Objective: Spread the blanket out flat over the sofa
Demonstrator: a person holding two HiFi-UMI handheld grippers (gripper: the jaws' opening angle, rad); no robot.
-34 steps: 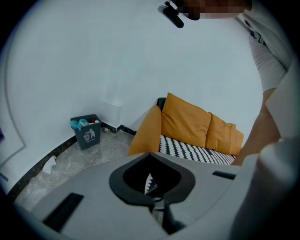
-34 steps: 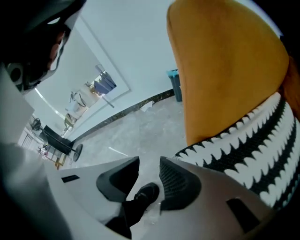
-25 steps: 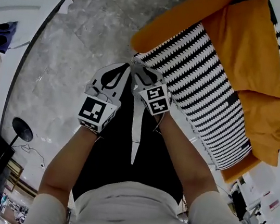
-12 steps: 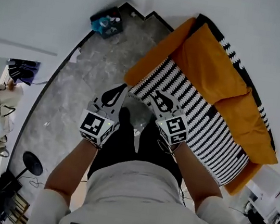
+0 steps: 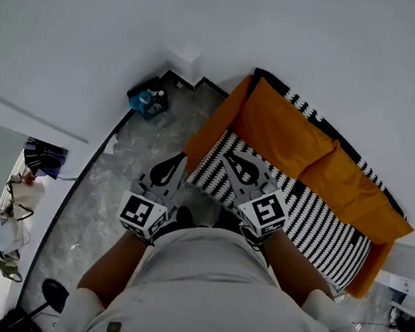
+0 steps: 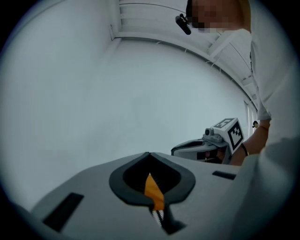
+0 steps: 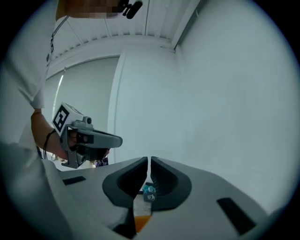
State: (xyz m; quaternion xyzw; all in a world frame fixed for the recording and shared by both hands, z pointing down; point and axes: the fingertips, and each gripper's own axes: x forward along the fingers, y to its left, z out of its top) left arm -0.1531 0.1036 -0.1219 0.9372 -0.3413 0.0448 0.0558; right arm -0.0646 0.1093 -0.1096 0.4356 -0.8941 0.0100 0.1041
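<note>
The black-and-white striped blanket [image 5: 306,210] lies spread over the seat of the orange sofa [image 5: 283,130], with one edge draped over the sofa's back [image 5: 310,107]. Both grippers are held up in front of the person, above the sofa's near left end, and neither touches the cloth. My left gripper [image 5: 178,161] is shut and empty; in the left gripper view its tips [image 6: 149,153] meet. My right gripper [image 5: 231,157] is closing: its jaws [image 7: 149,160] stand nearly together with nothing between them. Each gripper shows in the other's view, the right gripper [image 6: 206,146] and the left gripper [image 7: 93,138].
Grey stone floor [image 5: 114,186] lies left of the sofa. A blue box [image 5: 149,100] and a small white stand [image 5: 183,62] sit by the white wall. Clutter shows through a doorway at left [image 5: 32,161]. White furniture stands at the far right [image 5: 409,271].
The grippers have come away from the blanket's near corner and risen. The head view has pulled back, so the whole sofa with the spread blanket now shows.
</note>
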